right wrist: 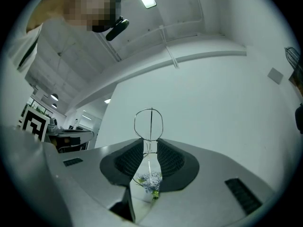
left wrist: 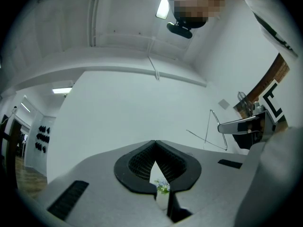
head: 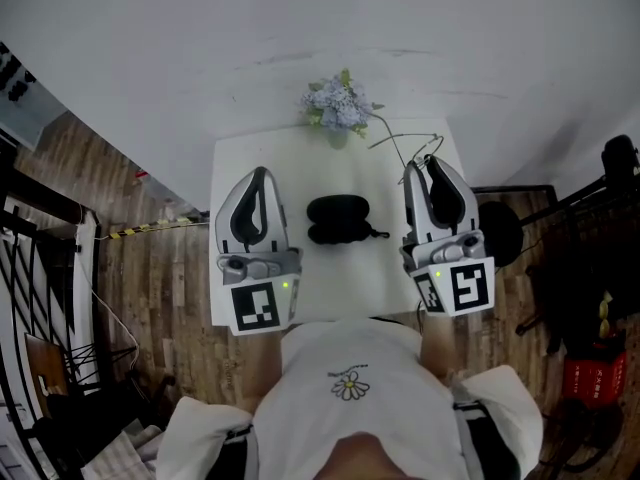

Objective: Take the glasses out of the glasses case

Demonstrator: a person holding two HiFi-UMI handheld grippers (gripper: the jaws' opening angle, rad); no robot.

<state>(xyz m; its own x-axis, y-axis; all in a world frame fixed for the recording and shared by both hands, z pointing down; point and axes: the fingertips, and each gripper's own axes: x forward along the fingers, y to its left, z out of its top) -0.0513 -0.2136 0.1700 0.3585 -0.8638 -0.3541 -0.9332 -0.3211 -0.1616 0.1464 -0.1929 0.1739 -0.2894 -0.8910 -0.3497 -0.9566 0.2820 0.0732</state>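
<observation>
Glasses [right wrist: 151, 124] clamped in right gripper [right wrist: 150, 143], beside glasses case [head: 338, 218]

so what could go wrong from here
The right tool pinches the thin wire glasses at one small spot, so they might twist, bend or slip out. They hang near the flowers at the far edge of the table; a careless swing could snag the stems or tip them.

Soft, even light falls from a ceiling strip [left wrist: 163, 4] above the left gripper [left wrist: 155, 144]; the 2 gripper views warp into black corners.
</observation>
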